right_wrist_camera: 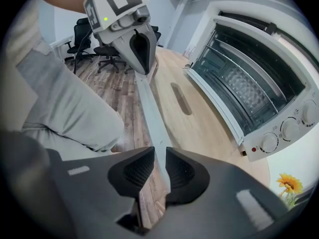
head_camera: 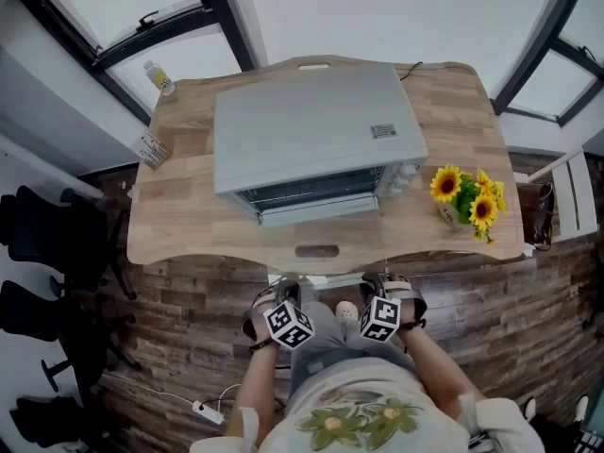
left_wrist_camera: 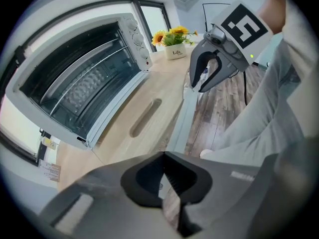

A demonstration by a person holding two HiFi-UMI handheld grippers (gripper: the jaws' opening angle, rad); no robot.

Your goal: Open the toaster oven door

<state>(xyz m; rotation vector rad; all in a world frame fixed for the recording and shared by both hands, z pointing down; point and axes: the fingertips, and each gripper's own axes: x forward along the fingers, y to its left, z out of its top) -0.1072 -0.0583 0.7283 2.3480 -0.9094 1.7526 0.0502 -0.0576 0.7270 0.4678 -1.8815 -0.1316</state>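
Observation:
A silver toaster oven [head_camera: 316, 130] stands in the middle of the wooden table [head_camera: 189, 225], its glass door [head_camera: 307, 194] facing me. The wire rack shows behind the glass [left_wrist_camera: 79, 83] [right_wrist_camera: 249, 83], and I cannot tell whether the door is ajar. The knobs [right_wrist_camera: 269, 142] sit at the door's right. Both grippers hang low over my lap, short of the table's front edge. The left gripper [head_camera: 280, 293] [left_wrist_camera: 163, 156] is shut with nothing in it. The right gripper [head_camera: 387, 288] [right_wrist_camera: 160, 156] stands open by a narrow gap, nothing between its pads. Each shows in the other's view.
A pot of sunflowers [head_camera: 467, 196] stands on the table's right end. A bottle [head_camera: 160, 76] and a small box [head_camera: 153, 149] sit at the left end. Black office chairs [head_camera: 57, 253] stand at left, and a power strip [head_camera: 208, 411] lies on the wooden floor.

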